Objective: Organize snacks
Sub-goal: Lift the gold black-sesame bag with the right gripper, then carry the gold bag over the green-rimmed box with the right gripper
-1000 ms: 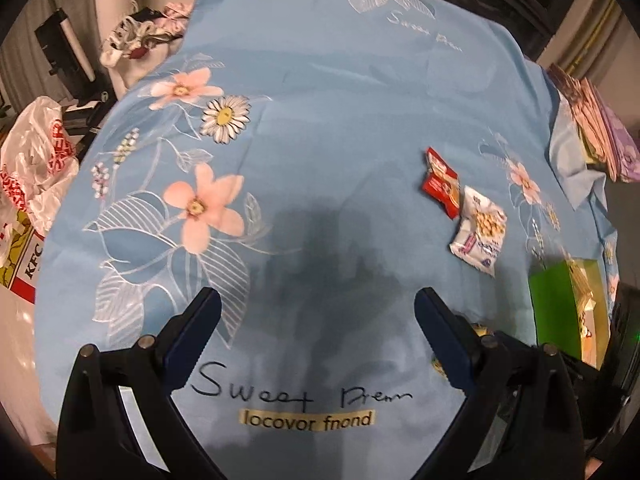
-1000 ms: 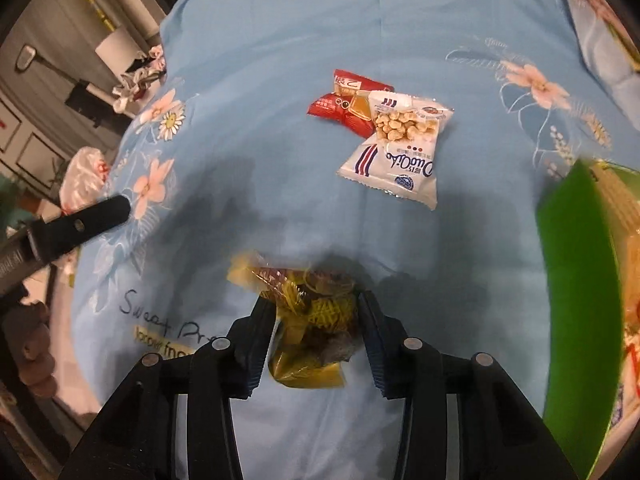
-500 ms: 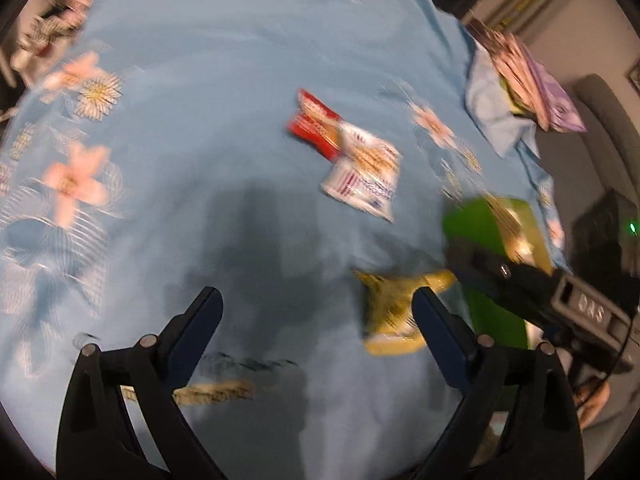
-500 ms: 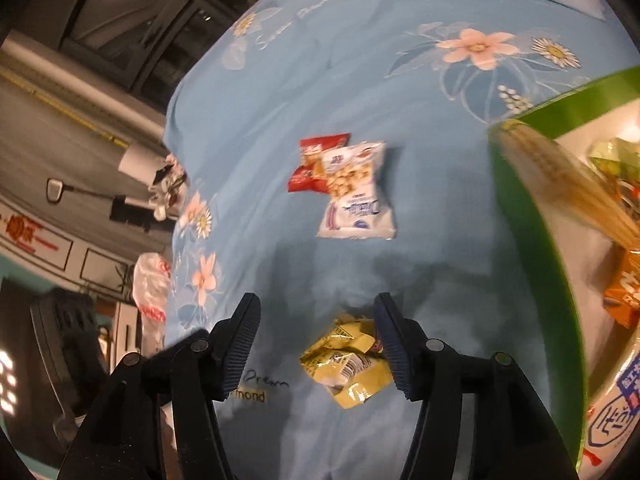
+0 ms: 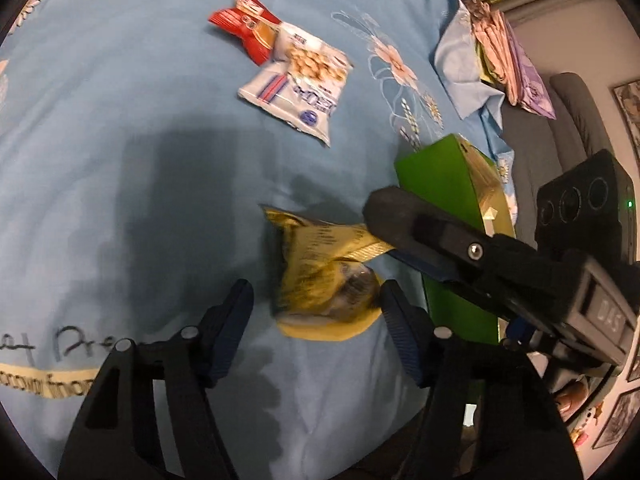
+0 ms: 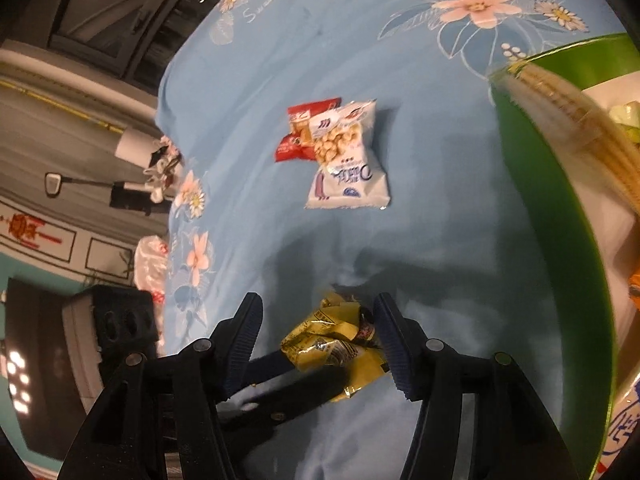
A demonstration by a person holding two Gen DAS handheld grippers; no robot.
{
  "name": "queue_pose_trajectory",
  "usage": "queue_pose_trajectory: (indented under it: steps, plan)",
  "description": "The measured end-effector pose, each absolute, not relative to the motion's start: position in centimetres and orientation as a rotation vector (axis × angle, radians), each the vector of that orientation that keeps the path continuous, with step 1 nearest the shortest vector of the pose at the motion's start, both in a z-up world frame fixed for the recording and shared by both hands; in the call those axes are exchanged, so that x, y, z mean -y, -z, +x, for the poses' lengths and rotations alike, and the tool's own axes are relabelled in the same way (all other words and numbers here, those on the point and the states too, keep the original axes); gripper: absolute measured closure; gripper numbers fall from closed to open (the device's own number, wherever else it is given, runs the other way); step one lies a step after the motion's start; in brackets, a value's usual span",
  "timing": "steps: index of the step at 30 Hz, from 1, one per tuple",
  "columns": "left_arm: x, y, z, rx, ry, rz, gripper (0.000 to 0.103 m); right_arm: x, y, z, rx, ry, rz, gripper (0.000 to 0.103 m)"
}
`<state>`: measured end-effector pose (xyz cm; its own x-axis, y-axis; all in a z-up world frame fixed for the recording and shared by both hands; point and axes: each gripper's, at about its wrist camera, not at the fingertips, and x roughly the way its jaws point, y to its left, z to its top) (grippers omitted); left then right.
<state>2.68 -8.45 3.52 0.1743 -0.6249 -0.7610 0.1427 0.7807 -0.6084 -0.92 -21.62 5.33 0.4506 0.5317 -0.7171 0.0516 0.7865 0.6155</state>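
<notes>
Straddling yellow packet (image 5: 320,276), both fingers apart; only right view shows box (image 6: 560,240) contents.

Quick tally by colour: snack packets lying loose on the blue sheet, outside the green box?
Yellow: 1, the crumpled yellow packet between the gripper fingers
Red: 1, the red packet, partly under the white one
White and blue: 1, the white packet
Total: 3
Packets inside the green box are not counted; only part of its inside shows.
</notes>
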Motion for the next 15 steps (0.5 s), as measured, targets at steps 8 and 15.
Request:
queue_pose_trajectory:
  steps: [8, 15]
  plan:
    - [9.0, -3.6, 2.2, -1.253, 0.577, -0.449, 0.052, 21.3, -4.3, -0.4, -1.118, -0.295, 0.555, 0.043]
    - [10.1, -5.4, 1.5, -1.148, 0.559, -0.337, 0.053, 21.4, -5.4, -1.2, -1.065, -0.311, 0.525, 0.047]
